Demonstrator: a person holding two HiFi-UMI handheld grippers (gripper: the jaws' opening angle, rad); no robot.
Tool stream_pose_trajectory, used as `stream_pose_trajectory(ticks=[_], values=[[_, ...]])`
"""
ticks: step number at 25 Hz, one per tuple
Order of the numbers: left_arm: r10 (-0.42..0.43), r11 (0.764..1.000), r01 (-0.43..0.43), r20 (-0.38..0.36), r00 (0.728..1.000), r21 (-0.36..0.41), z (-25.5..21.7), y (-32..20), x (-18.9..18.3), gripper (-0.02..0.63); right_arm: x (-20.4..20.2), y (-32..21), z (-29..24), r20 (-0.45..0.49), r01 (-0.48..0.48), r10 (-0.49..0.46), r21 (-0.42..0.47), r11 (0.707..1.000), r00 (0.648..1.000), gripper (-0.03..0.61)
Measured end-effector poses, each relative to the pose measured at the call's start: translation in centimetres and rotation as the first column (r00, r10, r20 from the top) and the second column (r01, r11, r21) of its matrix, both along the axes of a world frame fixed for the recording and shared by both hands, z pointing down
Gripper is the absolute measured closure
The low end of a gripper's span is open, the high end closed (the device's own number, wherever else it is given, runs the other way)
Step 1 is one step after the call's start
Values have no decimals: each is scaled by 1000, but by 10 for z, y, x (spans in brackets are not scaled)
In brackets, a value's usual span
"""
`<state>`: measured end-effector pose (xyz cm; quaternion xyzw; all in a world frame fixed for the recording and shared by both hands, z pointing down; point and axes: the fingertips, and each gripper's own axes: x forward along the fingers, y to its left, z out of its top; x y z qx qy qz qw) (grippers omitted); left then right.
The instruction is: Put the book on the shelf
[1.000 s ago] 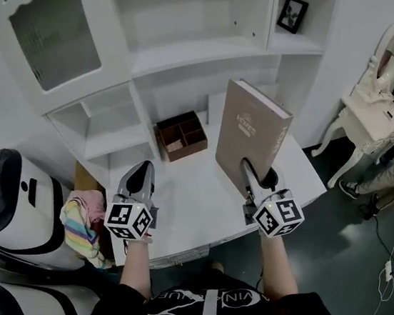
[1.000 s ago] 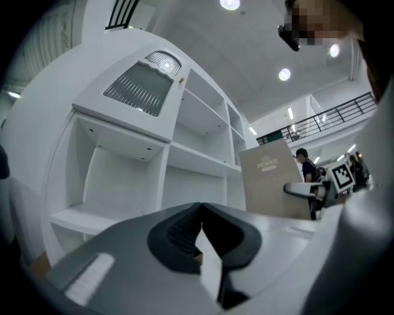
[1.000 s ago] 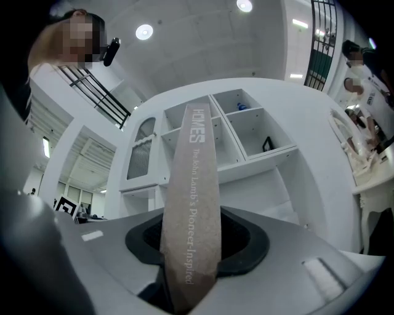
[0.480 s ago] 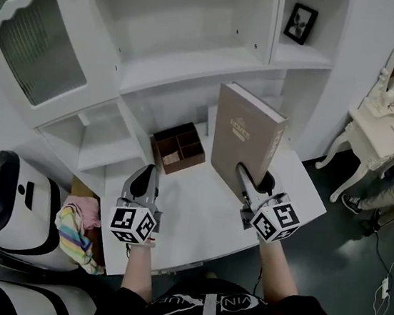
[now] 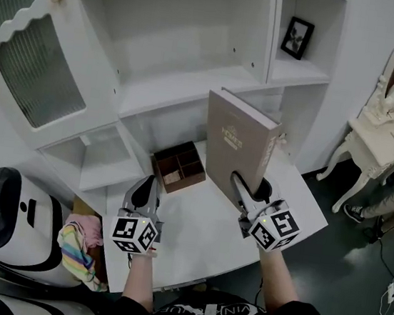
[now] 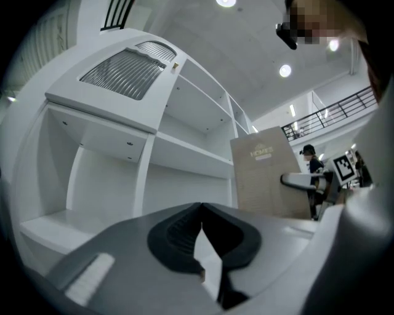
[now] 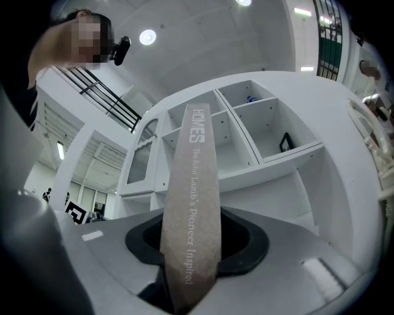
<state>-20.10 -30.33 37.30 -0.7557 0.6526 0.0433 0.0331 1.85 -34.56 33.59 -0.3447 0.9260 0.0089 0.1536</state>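
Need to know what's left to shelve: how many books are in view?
1. The book is upright, held in the right gripper in front of the shelves. None stands on them; others may be hidden.

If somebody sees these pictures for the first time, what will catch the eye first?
The large brown hardcover book stands out: the right tool grips it at the spine, upright over the white desk, before the white shelf unit. Next come the small brown divided wooden box left of it and the black picture frame in the upper right compartment.
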Motion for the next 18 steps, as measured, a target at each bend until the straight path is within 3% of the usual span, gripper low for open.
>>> stream_pose_trajectory(ticks=[11, 18], values=[[42, 999, -43, 15, 999, 29, -30, -25, 2, 614, 3, 4, -66, 35, 31, -33, 60, 998, 999, 405], [61, 997, -62, 22, 998, 51, -45, -37, 4, 614, 7, -1, -105, 22, 1, -3, 88, 996, 1000, 405]])
